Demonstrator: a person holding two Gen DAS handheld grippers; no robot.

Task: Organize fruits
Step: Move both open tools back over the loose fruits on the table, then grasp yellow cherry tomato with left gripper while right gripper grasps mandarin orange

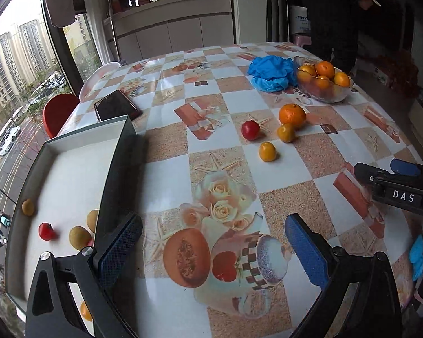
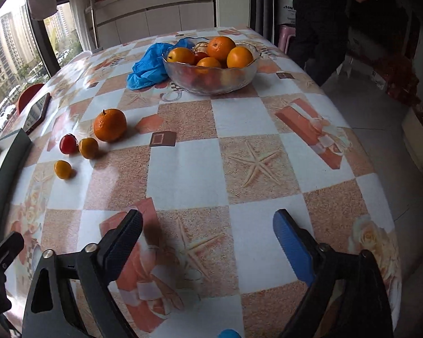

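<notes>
A large orange (image 1: 292,116) (image 2: 110,124), a red tomato (image 1: 250,130) (image 2: 68,144) and two small orange fruits (image 1: 286,133) (image 1: 267,151) lie loose on the patterned tablecloth. A white tray (image 1: 70,169) with dark walls at the left holds several small fruits, among them a red one (image 1: 46,231) and a yellowish one (image 1: 79,237). My left gripper (image 1: 213,222) hangs open beside the tray's right wall, nothing between its pads. My right gripper (image 2: 208,217) stands open over bare cloth, well short of the loose fruits to its far left. Its fingers (image 1: 375,176) show at the right edge of the left wrist view.
A glass bowl (image 1: 338,97) (image 2: 239,79) of oranges stands at the back, a crumpled blue bag (image 1: 270,73) (image 2: 149,67) beside it. A dark phone (image 1: 117,108) lies behind the tray. A red chair (image 1: 59,112) stands at the table's left edge; a person (image 2: 318,28) in dark clothes stands behind.
</notes>
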